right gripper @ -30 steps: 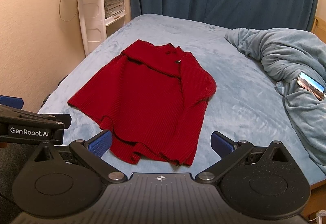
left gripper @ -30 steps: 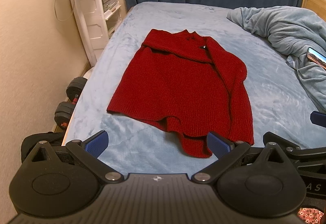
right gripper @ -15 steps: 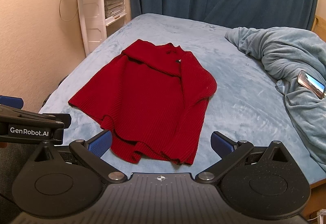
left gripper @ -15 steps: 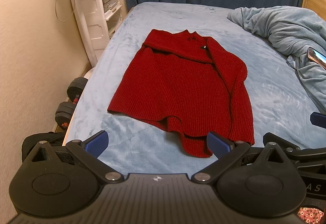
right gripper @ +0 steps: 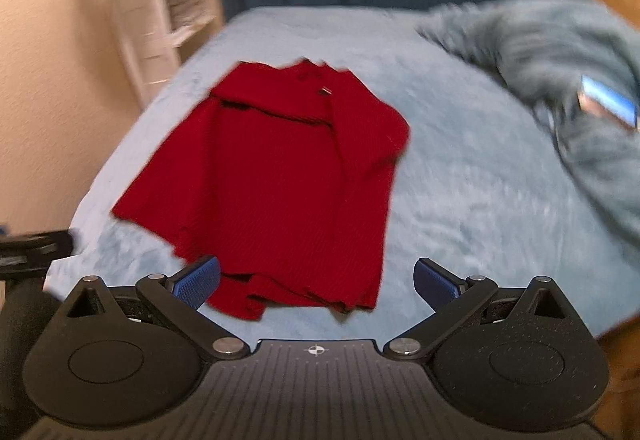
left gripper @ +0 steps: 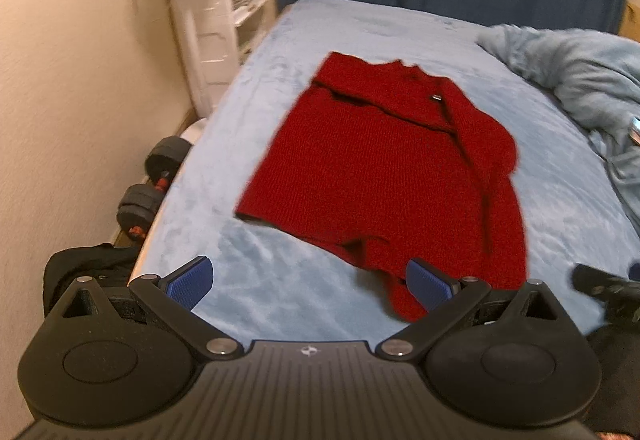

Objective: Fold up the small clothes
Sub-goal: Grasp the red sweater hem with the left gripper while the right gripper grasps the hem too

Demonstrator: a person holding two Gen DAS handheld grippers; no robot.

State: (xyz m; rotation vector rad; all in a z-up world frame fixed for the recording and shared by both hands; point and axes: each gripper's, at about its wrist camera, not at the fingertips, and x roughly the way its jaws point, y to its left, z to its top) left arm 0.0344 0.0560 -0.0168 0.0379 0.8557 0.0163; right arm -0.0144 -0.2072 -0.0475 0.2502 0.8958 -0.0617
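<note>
A red knit sweater [left gripper: 384,176] [right gripper: 280,176] lies flat on the light blue bed [left gripper: 304,304], collar at the far end, hem rumpled at the near end, one sleeve folded across the chest. My left gripper [left gripper: 310,284] hovers open just short of the hem, its right fingertip over the hem's near corner. My right gripper [right gripper: 318,282] is also open and empty, with its left fingertip over the hem. Both views are blurred by motion.
A crumpled blue blanket [left gripper: 580,80] [right gripper: 560,52] with a phone [right gripper: 608,106] on it fills the bed's right side. Dumbbells [left gripper: 152,180] and a dark bag [left gripper: 84,264] lie on the floor at left, below a white fan stand and shelves [left gripper: 224,24]. Dark curtains hang behind.
Both grippers have moved forward and down toward the sweater's hem; the views now blur. The sweater has not moved and both grippers stay open.
</note>
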